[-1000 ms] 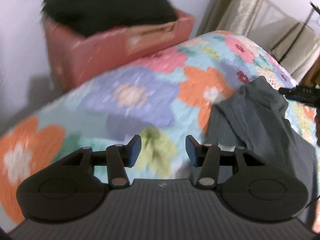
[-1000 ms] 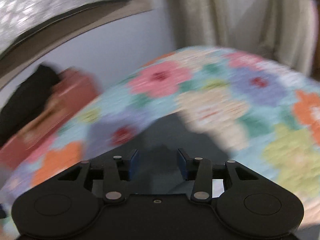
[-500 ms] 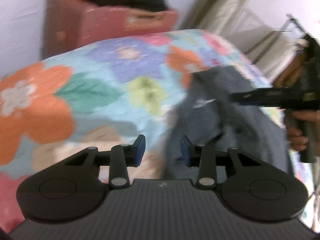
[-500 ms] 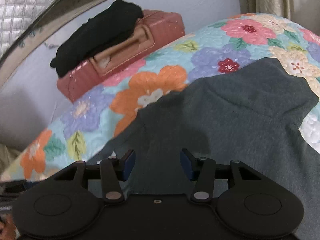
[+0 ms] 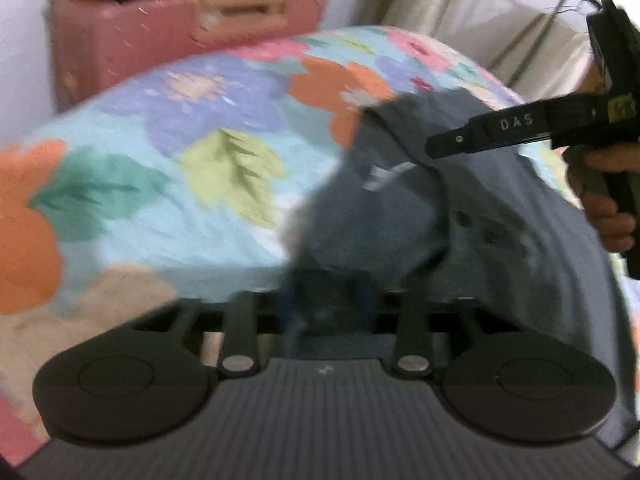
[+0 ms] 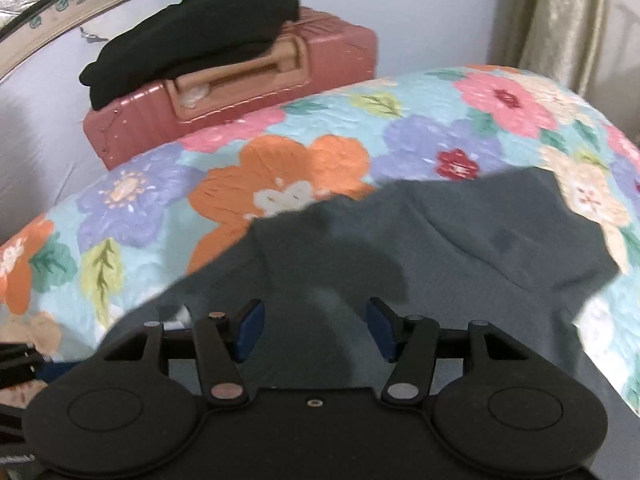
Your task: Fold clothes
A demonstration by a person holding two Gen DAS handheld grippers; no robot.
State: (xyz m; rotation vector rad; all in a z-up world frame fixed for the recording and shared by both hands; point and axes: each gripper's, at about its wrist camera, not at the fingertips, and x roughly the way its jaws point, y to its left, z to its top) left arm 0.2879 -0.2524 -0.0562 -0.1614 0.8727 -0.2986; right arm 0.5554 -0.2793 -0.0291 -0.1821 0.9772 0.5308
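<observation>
grey shirt (image 5: 400, 220) lies on the floral quilt (image 5: 160, 184), its edge pinched at 6 o'clock in the left gripper (image 5: 326, 304), just closed. right gripper (image 6: 314, 330), jaws spread and lately widening, hovers empty above; that thin pinch may slip when lifted.

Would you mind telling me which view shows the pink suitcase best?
The right wrist view: the pink suitcase is sharp there, its handle recess and the black clothes on top clear. The left wrist view shows it blurred, cut by the frame's top.
</observation>
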